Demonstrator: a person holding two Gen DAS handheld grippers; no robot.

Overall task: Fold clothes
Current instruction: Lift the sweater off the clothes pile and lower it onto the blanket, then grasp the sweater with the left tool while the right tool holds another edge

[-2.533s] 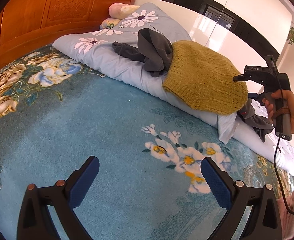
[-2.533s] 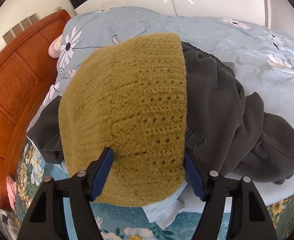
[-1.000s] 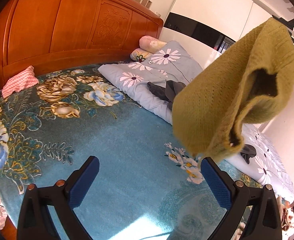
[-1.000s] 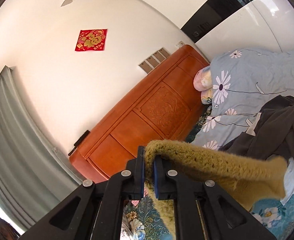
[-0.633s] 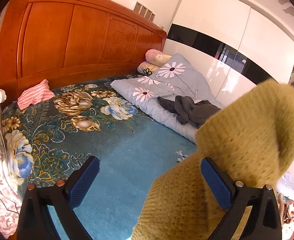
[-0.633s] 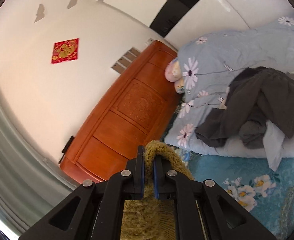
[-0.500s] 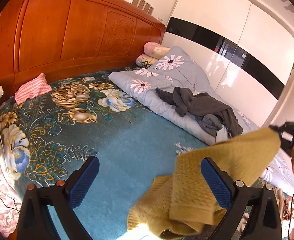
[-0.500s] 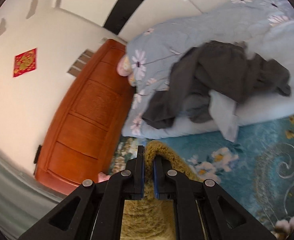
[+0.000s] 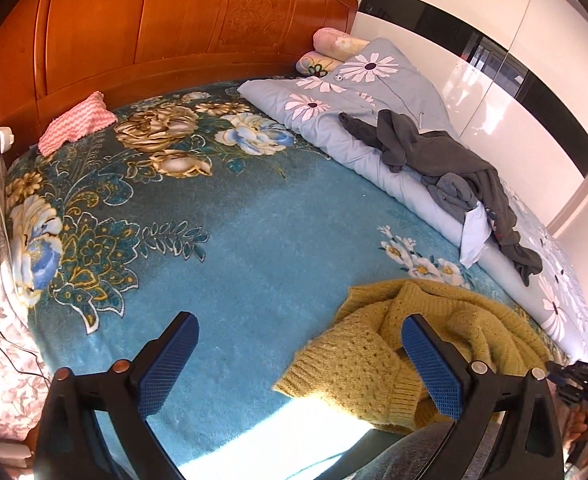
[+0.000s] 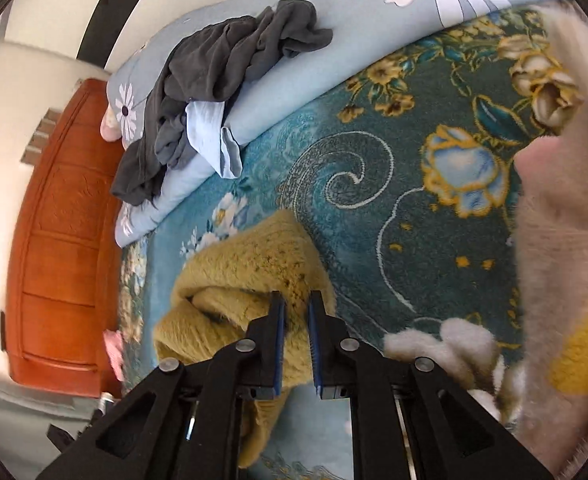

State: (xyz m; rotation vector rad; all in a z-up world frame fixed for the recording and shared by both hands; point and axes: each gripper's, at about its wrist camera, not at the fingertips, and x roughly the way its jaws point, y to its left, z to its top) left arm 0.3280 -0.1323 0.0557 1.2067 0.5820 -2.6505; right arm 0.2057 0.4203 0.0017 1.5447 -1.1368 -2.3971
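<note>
Right hand-held gripper points down at the mustard knit sweater, its blue pads a narrow gap apart; its jaws have just been opening, and the sweater's fuzzy edge sits in the gap, though whether the pads press on it is hard to tell. Left hand-held gripper stands wide open with nothing between its pads, its right pad in front of the sweater in that view.

That sweater lies crumpled in a heap on the blue floral blanket that covers the bed, near the bed's front edge, with a sunlit patch just in front of it. Beyond the sweater, a rolled light-blue daisy quilt runs along the far side of the blanket. Dark grey clothes lie piled on the quilt, with a pale blue garment hanging from under them toward the sweater. Farther from the sweater, a pink folded cloth rests against the carved wooden headboard, and two floral pillows sit at the quilt's headboard end. Close beside the right hand-held gripper, a fluffy pale sleeve fills the edge of the right wrist view.
</note>
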